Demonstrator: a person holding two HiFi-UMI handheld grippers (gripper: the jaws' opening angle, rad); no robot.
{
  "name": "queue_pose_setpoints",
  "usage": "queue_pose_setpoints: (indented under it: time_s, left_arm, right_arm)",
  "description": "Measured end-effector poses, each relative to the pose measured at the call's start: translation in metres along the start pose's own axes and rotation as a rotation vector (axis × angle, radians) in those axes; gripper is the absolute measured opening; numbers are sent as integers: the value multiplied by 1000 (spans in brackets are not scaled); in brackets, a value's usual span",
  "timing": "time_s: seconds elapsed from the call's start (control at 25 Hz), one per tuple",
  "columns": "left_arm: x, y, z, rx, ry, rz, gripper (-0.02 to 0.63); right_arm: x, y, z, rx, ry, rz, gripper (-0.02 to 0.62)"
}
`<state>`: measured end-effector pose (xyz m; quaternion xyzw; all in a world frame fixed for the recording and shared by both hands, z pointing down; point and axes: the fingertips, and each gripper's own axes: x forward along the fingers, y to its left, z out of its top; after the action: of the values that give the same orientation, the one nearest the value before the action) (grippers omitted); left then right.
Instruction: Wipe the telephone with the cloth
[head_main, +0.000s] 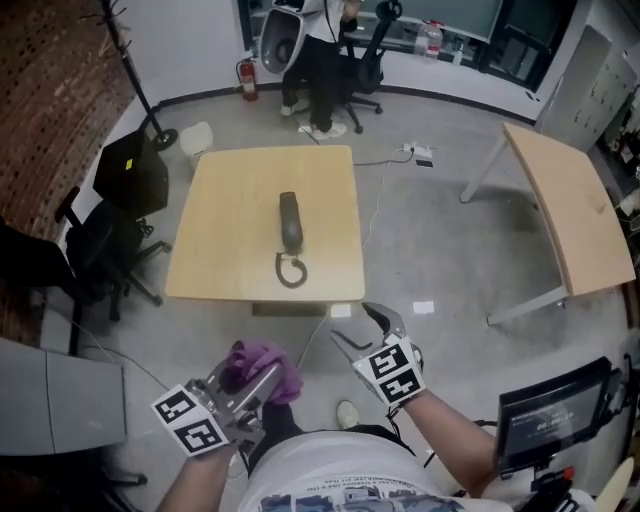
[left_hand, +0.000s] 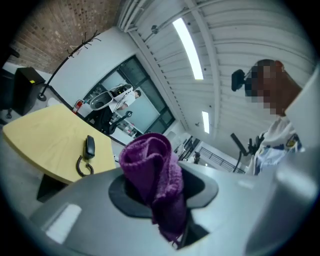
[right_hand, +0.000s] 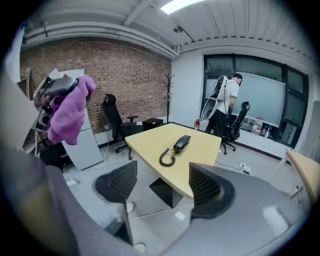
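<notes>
one square wooden table (head_main: 220, 240) stands mid-floor, and everything else is placed from it. a second table (head_main: 565, 205) of the same pale wood stands well off its right side, with bare floor between them. beyond the table's far edge a person (head_main: 318, 60) stands beside a black swivel chair. a black office chair (head_main: 100, 250) is parked just off the table's left side.

both grippers hang over the floor short of the table's near edge, apart from it. the left gripper (head_main: 262, 382) is off the table's near-left. its jaws are clamped on a purple cloth (head_main: 262, 365), which bunches up out of them in a rolled wad and, in the left gripper view, fills the gap between them. the right gripper (head_main: 363, 328) is just short of the table's near-right corner. its jaws are spread wide with nothing held; only floor and the table's edge show through the gap in the right gripper view.

the telephone (head_main: 290, 222), a dark handset, lies flat near the middle of the table, lengthwise from far edge to near edge. its coiled cord (head_main: 291, 270) curls in a loop on the tabletop toward the table's near edge, joined to the handset's near end.
</notes>
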<state>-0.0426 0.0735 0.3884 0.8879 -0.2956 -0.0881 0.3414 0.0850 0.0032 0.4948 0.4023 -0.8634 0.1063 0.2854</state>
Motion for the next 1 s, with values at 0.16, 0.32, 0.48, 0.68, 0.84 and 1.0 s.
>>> queue_pose_setpoints:
  time_s: [0.16,0.32,0.48,0.68,0.84,1.0]
  left_arm:
    - [-5,-35,-37,-22,-34,63,144]
    - [-17,-49,-66,-33,0,100,144]
    - [-26,-53,-73,-4,14,121,144]
    - [-39,-78,-83,44,43,66,144]
    - [-61,-95,-92,38,46,23,144]
    - [-86,-100,-112,18,62,-6,144]
  right_arm:
    - [-46,18,-22,-38,-6,94,276]
    - [-70,36,-34,-93,2,136,251]
    - [-82,55,-32,-150,-10,173,194]
    - [-113,87,-25,-162,-52,158,139]
    - [-135,120,-18,-163,-74,155,92]
    - [-150,151,-25,-156,-71,151,81]
